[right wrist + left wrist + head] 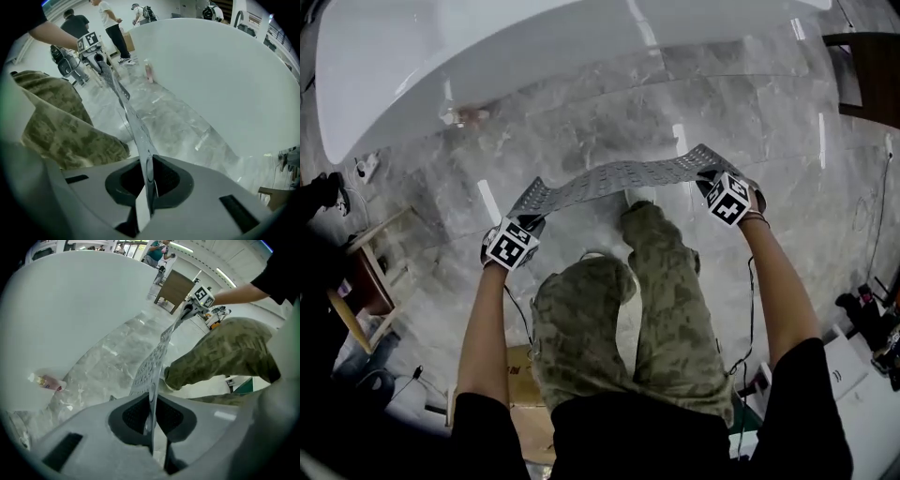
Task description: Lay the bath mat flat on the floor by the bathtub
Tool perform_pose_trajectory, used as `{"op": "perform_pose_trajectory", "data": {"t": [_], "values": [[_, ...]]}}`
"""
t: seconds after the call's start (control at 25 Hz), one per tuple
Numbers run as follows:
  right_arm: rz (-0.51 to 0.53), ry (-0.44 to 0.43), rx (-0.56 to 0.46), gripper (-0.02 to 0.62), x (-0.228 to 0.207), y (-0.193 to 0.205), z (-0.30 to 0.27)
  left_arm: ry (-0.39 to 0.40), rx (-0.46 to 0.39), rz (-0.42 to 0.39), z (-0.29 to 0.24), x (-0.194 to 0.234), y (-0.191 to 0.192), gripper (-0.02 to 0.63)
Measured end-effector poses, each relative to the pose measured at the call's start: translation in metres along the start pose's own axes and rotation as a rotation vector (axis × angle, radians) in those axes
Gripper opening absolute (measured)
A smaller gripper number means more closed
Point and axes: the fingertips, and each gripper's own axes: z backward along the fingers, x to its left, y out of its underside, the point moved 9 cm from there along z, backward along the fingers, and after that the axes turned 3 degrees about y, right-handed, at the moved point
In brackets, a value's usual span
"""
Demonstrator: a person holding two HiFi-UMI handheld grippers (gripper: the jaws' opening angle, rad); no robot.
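While one grey bath mat (619, 176) spans the air above the marble floor (581, 131), two grippers hold it. The left gripper (528, 223) is clamped on the mat's 8 o'clock end. The right gripper (706, 178) is clamped on its 3 o'clock end. One white bathtub (441, 66) lies at 11 o'clock, with one small pink bottle (467, 115) at its foot. Two legs in camouflage trousers (661, 309) stand at 6 o'clock, close against the mat's near edge.
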Motion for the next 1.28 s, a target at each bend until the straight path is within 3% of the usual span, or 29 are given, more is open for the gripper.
{"op": "perform_pose_trajectory", "data": {"t": [0.24,0.48,0.6,0.8,0.88,1.08,1.28], "values": [[0.023,-0.033,0.046,0.025,-0.004,0.012,-0.047,0.027,0.069,-0.016,-0.044,0.018,0.001,0.031],[0.053,0.030,0.051,0.025,-0.031,0.008,-0.088,-0.027,0.092,-0.070,-0.080,0.054,-0.014,0.031],[0.047,0.113,0.000,0.025,-0.054,-0.002,-0.098,-0.110,0.026,-0.049,-0.081,0.080,-0.026,0.031],[0.122,0.243,-0.060,0.025,-0.082,-0.031,-0.118,-0.319,0.010,-0.145,-0.088,0.114,-0.044,0.031],[0.120,0.289,-0.101,0.025,-0.093,-0.037,-0.131,-0.381,-0.017,-0.142,-0.095,0.131,-0.050,0.031],[0.057,0.321,-0.159,0.025,-0.126,-0.030,-0.187,-0.474,-0.137,-0.072,-0.134,0.173,-0.056,0.031],[0.010,0.367,-0.212,0.025,-0.139,-0.025,-0.244,-0.527,-0.108,-0.124,-0.176,0.214,-0.064,0.031]]}}
